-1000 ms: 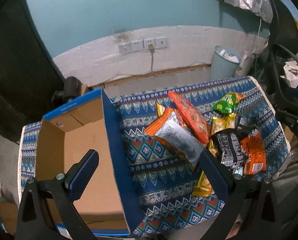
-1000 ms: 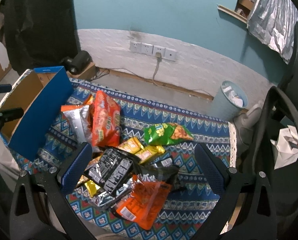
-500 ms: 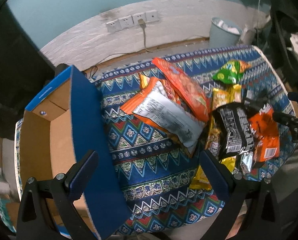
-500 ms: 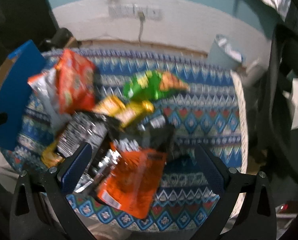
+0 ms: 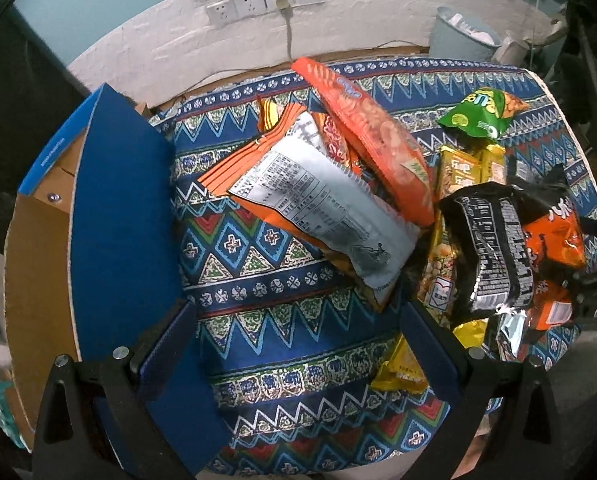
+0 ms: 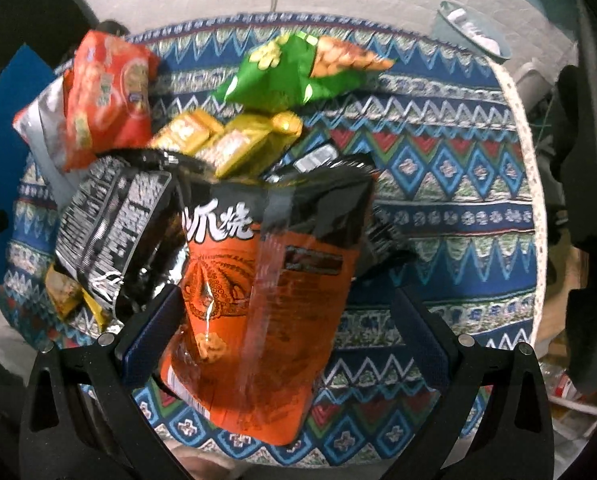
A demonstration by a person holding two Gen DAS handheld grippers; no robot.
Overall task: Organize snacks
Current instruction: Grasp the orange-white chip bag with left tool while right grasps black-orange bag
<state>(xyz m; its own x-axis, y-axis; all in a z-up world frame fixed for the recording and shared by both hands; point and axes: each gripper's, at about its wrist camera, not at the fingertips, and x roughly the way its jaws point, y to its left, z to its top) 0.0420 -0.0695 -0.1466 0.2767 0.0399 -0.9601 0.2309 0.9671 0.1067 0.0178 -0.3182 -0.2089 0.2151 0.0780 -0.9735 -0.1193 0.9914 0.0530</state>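
Biggest thing in frame is the counter (image 5: 282, 320) with its blue zigzag cloth, and both cameras have dropped in a lot closer to it than a second ago, when you could see most of the back wall and the sockets. Now the wall is squeezed to a strip at 12 o'clock.

Next is the blue cardboard box (image 5: 118, 216), sitting at 9 o'clock in the left wrist view. It has slid over toward that edge as the left gripper (image 5: 298, 344) swung right toward the pile. No snacks in the part of the box that shows.

The snack pile fills 1 to 4 o'clock there, with the silver-backed orange bag (image 5: 330, 216) lying nearest, just ahead of the jaws. Those jaws are spread wide and hold nothing.

The right gripper (image 6: 286, 344) closed in hardest: the orange-and-black bag (image 6: 266, 304) went from a small thing mid-frame to sitting right between its spread jaws at 6 o'clock. Not pinched yet, as far as I can tell.

So my read is both hands are lining up first picks, and nothing's sorted so far.
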